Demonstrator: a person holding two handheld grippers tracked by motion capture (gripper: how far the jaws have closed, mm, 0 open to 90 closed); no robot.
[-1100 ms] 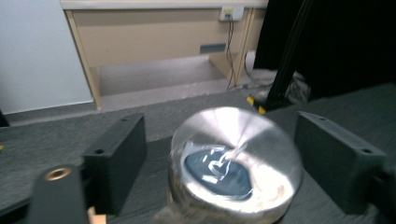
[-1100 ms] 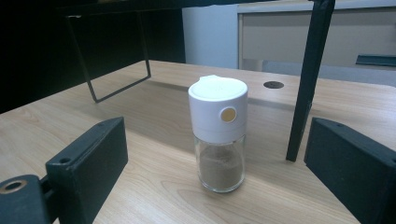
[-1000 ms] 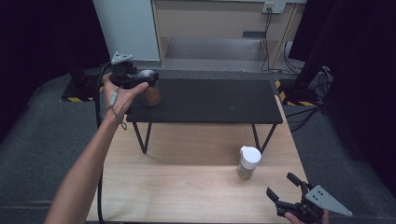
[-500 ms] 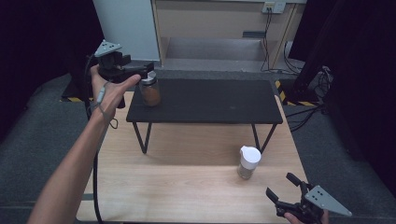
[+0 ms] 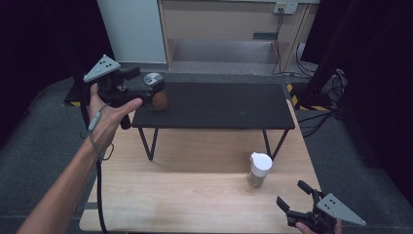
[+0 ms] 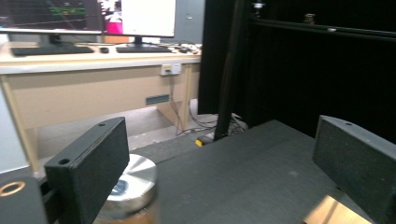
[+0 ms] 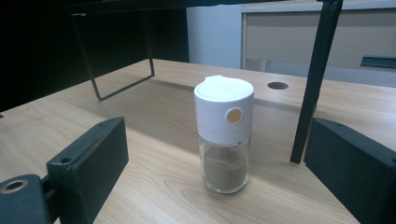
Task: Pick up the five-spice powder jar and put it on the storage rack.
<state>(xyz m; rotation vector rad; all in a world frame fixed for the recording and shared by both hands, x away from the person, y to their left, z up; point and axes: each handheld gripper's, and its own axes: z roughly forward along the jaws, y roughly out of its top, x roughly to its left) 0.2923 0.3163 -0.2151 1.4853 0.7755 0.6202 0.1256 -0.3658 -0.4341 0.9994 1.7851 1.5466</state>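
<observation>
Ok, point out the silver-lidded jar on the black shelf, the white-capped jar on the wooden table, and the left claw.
silver-lidded jar point(image 5: 155, 79), high view, on its silver lid.
white-capped jar point(image 7: 224, 105), right gripper view, on the white cap.
left claw point(image 5: 157, 92), high view, midway between its fingertips, by the jar.

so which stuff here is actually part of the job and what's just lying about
In the job:
- silver-lidded jar on the black shelf
- left gripper, jaws just opened, beside the jar
- white-capped shaker
- right gripper, open

Lying about:
- cables on the floor
- monitors on the desk
</observation>
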